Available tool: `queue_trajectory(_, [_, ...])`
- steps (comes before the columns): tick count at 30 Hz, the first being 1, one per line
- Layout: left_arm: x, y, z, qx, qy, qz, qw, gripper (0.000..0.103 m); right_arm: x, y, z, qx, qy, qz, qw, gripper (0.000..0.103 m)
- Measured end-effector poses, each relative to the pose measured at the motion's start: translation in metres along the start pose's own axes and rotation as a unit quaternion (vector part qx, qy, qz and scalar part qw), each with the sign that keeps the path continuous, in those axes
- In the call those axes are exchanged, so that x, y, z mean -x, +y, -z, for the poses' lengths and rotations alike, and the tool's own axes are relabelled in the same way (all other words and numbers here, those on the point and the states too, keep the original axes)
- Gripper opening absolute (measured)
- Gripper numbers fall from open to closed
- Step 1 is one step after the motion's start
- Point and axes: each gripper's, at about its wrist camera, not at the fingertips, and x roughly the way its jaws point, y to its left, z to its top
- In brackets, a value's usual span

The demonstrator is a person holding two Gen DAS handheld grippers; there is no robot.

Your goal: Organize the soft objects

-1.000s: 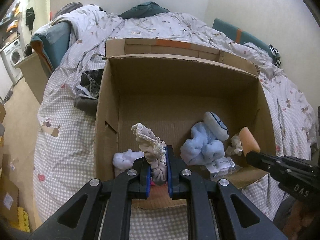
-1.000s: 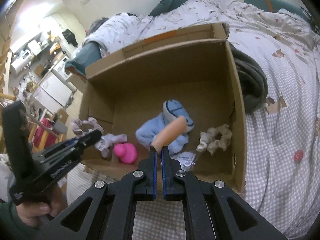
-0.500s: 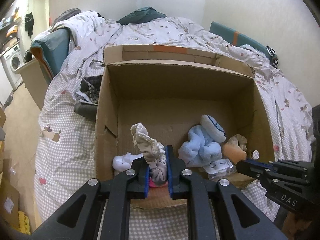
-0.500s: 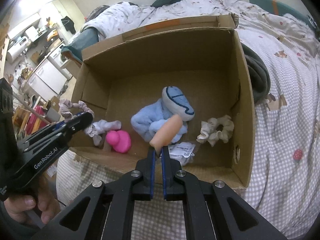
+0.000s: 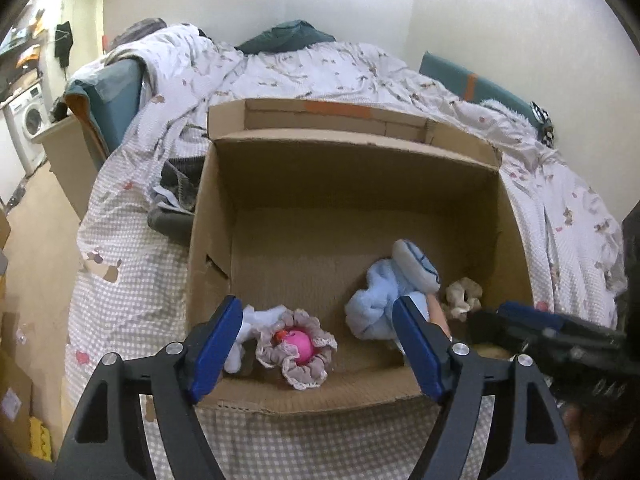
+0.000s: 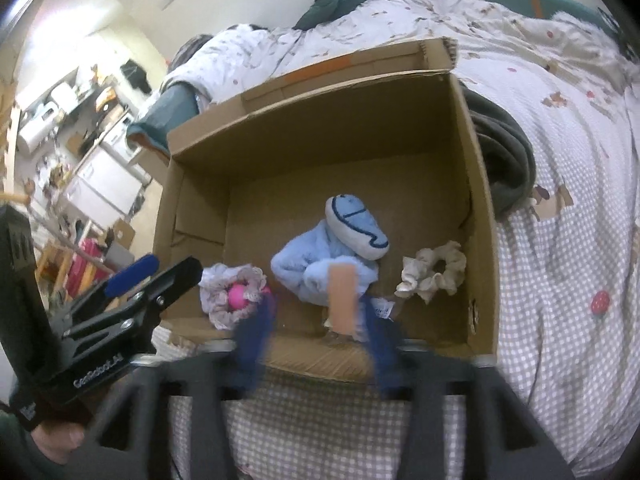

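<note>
On the bed [image 5: 132,264], an open box [image 5: 360,184] holds the soft things: two scrunchies, one pink toy, one blue plush, one white cloth, one peach piece and one small packet.

The grey scrunchie [image 5: 298,350] lies flat near the box's front left, ringed around the pink toy [image 5: 298,345], its opening facing up. The white cloth [image 5: 250,328] sits just beside it, against the left side. The blue plush [image 6: 332,256] lies in the middle of the floor, its white-and-blue end tilted up toward the back wall. The beige scrunchie [image 6: 434,266] lies flat to the plush's right, near the right wall. The packet [image 6: 382,308] shows only partly behind the peach piece.

The left gripper [image 5: 318,344] has just been opening; its jaws now stand wide apart above the front edge, and the grey scrunchie lies below and between them, touching neither pad.

The right gripper [image 6: 316,328] has also just been opening and is blurred. The peach piece [image 6: 342,298] stands with its long axis upright between the spread jaws, free of both pads, in front of the plush. Whether it rests on the box floor I cannot tell.

A hand [image 6: 52,440] grips the left gripper's handle at the lower left of the right wrist view.
</note>
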Motion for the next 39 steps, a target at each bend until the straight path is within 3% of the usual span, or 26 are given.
queue_trajectory(4, [0.005,0.002,-0.002,-0.011,-0.001,-0.03,0.9995,0.075,0.008,-0.005,-0.004,-0.016,-0.011,-0.002,1.0,0.078])
queue_trajectory(8, [0.026,0.012,-0.008,0.004,-0.025,-0.035,0.9991,0.075,0.021,-0.007,-0.009,-0.026,-0.029,0.011,0.999,0.103])
queue_trajectory(17, [0.091,0.031,-0.011,0.031,-0.094,-0.051,0.9938,0.075,0.079,0.019,-0.009,0.019,-0.114,0.035,0.993,0.103])
queue_trajectory(21, [0.109,0.032,0.009,0.02,-0.091,-0.051,0.9944,0.076,0.095,0.031,0.004,0.042,-0.128,0.045,0.99,0.103])
queue_trajectory(25, [0.119,0.038,0.026,0.033,-0.084,-0.053,0.9945,0.091,0.102,0.034,0.02,0.051,-0.132,0.052,0.989,0.103])
queue_trajectory(29, [0.119,0.038,0.04,0.032,-0.077,-0.06,0.9947,0.098,0.103,0.033,0.035,0.058,-0.142,0.061,0.986,0.103])
queue_trajectory(39, [0.092,0.036,0.052,0.034,-0.053,-0.069,0.9957,0.101,0.079,0.03,0.046,0.069,-0.136,0.1,0.983,0.103])
